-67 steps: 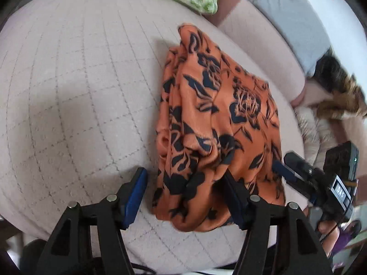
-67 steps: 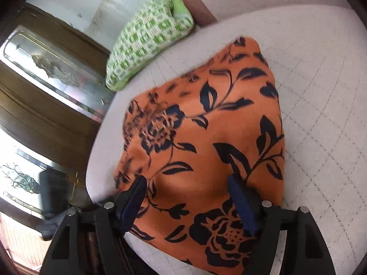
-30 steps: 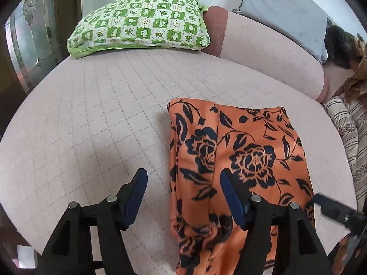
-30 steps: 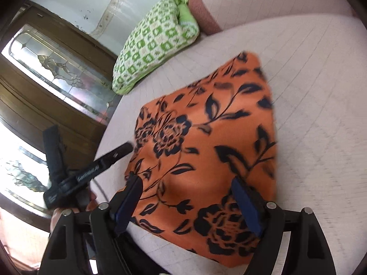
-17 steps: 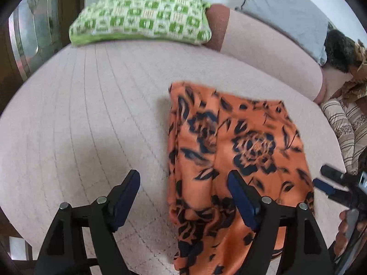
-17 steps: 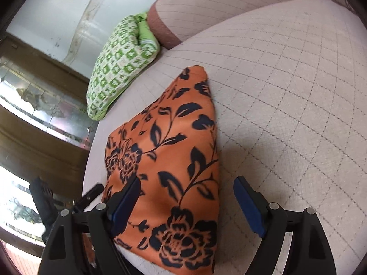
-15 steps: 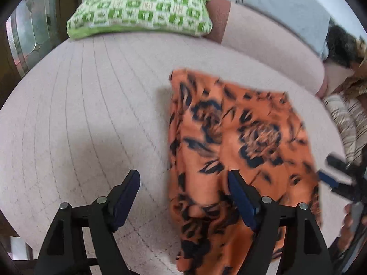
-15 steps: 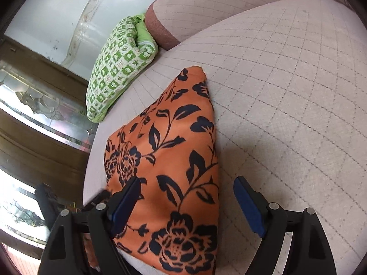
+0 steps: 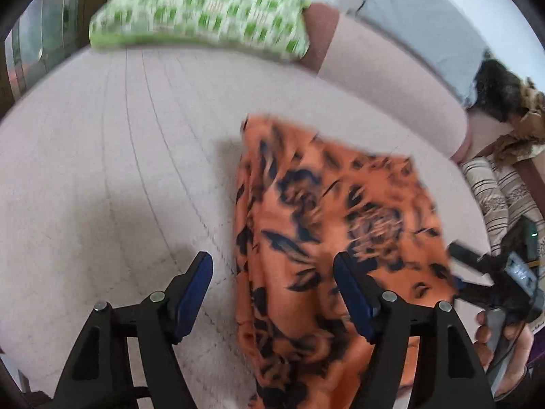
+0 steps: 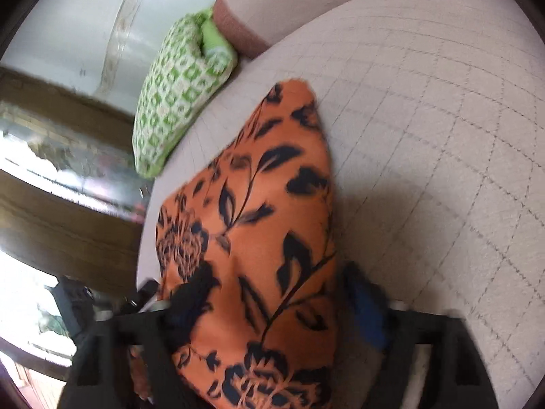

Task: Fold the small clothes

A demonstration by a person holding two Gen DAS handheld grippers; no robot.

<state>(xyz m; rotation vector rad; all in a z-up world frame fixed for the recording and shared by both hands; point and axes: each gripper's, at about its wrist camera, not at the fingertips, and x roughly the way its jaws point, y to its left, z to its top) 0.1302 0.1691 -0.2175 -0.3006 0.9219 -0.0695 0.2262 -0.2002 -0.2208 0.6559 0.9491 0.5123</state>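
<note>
Orange garment (image 9: pixel 327 225) w/ black floral print, folded into rough rectangle, several layers bunched along its left edge, lying flat on the quilted pale surface; its near end hangs over the edge; frames blurry

Soft daylight, both fisheye views motion-blurred, dark vignette at curved edges, window (image 10: pixel 20 310) glare blown out

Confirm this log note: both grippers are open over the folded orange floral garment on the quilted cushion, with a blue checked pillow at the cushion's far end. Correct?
Not quite. The pillow is green and white checked, not blue, as both wrist views show. The rest holds: the left gripper and right gripper are open over the orange floral garment on the quilted cushion.
</note>
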